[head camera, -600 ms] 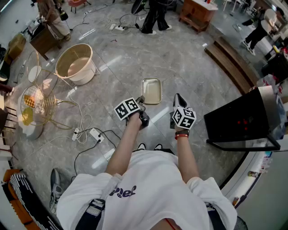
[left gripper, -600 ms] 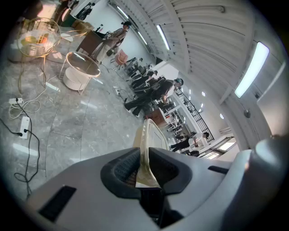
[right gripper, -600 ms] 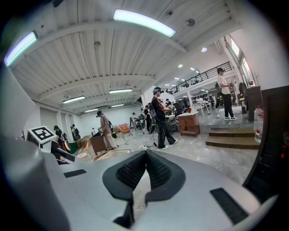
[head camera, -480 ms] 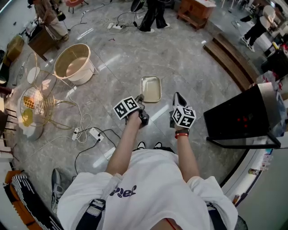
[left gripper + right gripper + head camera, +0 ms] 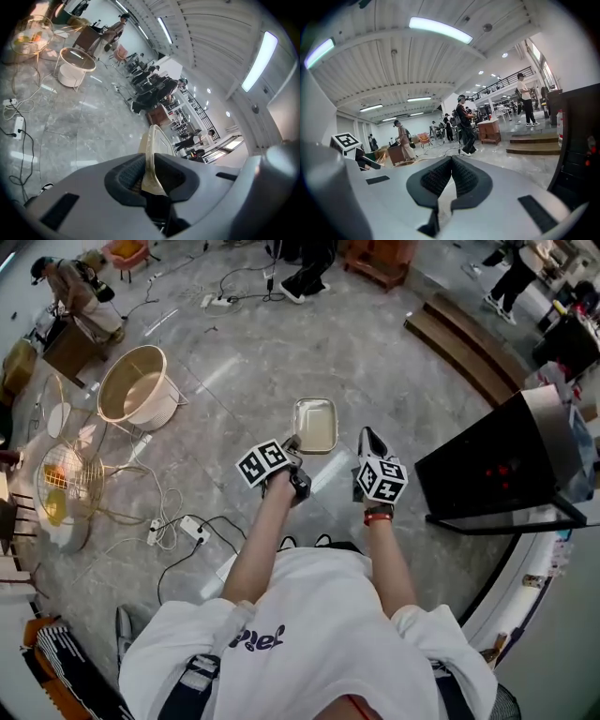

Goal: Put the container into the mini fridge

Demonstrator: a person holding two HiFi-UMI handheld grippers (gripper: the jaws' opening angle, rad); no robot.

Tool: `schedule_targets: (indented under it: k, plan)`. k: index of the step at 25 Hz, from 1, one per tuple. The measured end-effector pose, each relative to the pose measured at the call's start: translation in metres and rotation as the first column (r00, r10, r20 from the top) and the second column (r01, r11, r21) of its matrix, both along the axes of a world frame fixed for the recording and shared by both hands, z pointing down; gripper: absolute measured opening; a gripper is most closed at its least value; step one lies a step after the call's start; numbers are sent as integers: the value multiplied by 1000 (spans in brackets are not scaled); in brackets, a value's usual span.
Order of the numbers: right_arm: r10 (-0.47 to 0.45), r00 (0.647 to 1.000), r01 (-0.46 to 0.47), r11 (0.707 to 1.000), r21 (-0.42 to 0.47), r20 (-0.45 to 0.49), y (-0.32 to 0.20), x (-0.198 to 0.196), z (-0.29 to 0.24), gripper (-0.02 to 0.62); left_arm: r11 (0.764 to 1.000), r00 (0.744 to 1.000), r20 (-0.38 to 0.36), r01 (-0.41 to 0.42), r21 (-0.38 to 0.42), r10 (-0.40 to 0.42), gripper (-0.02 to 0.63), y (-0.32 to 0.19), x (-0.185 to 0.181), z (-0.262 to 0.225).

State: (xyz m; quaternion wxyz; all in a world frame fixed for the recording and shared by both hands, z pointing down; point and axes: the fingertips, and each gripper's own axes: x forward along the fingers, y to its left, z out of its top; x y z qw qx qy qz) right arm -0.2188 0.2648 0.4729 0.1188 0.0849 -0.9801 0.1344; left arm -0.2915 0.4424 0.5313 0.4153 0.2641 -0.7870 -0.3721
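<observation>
A shallow cream rectangular container (image 5: 315, 425) hangs level above the floor, in front of me. My left gripper (image 5: 293, 443) is shut on the rim of its near short side. In the left gripper view that thin rim (image 5: 151, 154) runs edge-on between the two dark pads (image 5: 126, 176), which press on it. To its right, my right gripper (image 5: 368, 439) is shut with nothing in it, its pads (image 5: 464, 176) meeting along their front edge. The black mini fridge (image 5: 497, 465) stands at the right, its dark side (image 5: 581, 140) also at the right edge of the right gripper view.
A cream round tub (image 5: 139, 385) and a wire basket (image 5: 66, 486) stand at the left, with a power strip (image 5: 192, 528) and loose cables on the floor. Wooden steps (image 5: 464, 348) lie at the back right. People stand at the back.
The head view has swung a little: the floor things at the left and the fridge sit higher in the picture. Both grippers and the held container keep their places.
</observation>
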Motion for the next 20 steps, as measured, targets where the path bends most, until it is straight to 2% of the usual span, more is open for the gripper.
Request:
schedule_targets:
  k: [6, 10, 16, 20]
  plan:
    - [62, 998, -62, 998, -19, -7, -53, 34, 7, 15, 997, 997, 15, -78, -10, 78, 72, -63, 16, -3]
    - [140, 990, -140, 989, -47, -6, -101, 67, 13, 15, 986, 986, 22, -164, -34, 165, 71, -119, 37, -2]
    - [255, 967, -254, 965, -64, 4, -168, 111, 8, 15, 957, 959, 15, -282, -62, 284, 67, -202, 67, 4]
    - [351, 936, -351, 933, -74, -11, -205, 145, 16, 15, 920, 922, 5, -387, -68, 388, 67, -256, 90, 11]
